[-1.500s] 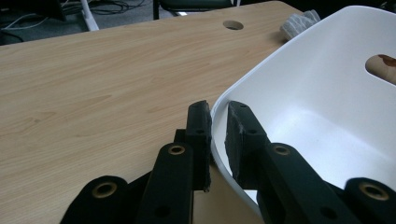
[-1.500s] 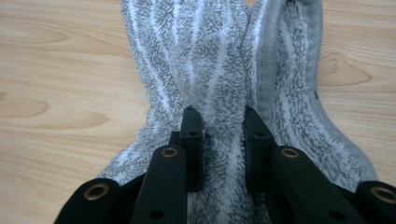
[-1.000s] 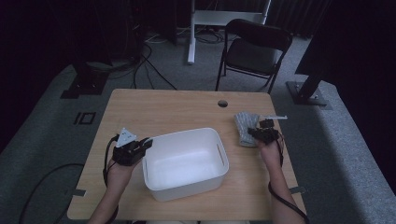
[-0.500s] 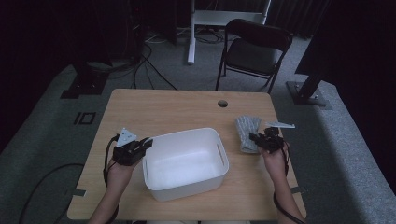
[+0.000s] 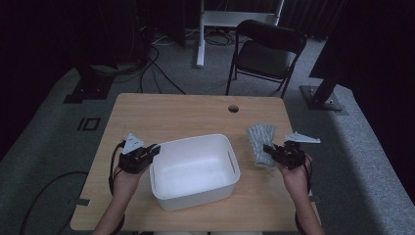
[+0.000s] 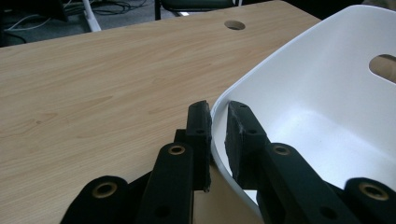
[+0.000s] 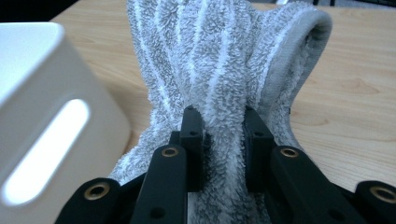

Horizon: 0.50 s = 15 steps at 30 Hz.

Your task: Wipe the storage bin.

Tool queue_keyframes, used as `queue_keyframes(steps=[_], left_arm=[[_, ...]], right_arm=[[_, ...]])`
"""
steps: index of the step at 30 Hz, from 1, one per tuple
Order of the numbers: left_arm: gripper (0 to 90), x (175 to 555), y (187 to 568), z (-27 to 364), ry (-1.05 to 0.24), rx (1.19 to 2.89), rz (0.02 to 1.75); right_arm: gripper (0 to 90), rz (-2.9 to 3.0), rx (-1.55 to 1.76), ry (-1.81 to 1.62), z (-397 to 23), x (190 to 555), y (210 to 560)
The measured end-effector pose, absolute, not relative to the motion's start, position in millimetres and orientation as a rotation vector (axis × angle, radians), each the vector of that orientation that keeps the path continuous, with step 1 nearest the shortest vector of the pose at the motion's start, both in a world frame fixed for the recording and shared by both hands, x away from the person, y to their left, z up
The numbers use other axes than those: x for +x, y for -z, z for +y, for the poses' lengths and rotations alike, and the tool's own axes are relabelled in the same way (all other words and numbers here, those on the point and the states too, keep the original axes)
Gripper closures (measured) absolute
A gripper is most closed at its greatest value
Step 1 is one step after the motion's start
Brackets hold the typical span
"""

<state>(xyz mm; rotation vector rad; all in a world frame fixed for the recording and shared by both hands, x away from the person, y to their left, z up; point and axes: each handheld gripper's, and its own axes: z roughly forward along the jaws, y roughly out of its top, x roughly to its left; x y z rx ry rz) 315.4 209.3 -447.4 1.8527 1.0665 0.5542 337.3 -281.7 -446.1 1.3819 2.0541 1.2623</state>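
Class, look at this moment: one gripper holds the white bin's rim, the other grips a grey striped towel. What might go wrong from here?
1. The right gripper pinches only a bunched fold of the towel, so the rest may trail and snag on the bin's rim.
2. The left gripper clamps just the thin rim, so the bin might tip or slide if tugged.

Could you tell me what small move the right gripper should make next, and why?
Probably lift the towel and carry it sideways over the bin's rim. The right gripper is shut on a bunched fold of it, the towel hangs beside the bin, and the left gripper is clamped on the bin's near wall, steadying it.
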Motion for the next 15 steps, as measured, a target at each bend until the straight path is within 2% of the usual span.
queue_keyframes(steps=[15], left_arm=[[79.6,318,447,207,-0.565,1.86,1.063]], right_arm=[[75.1,2.134,1.178,-1.451,-258,288,417]])
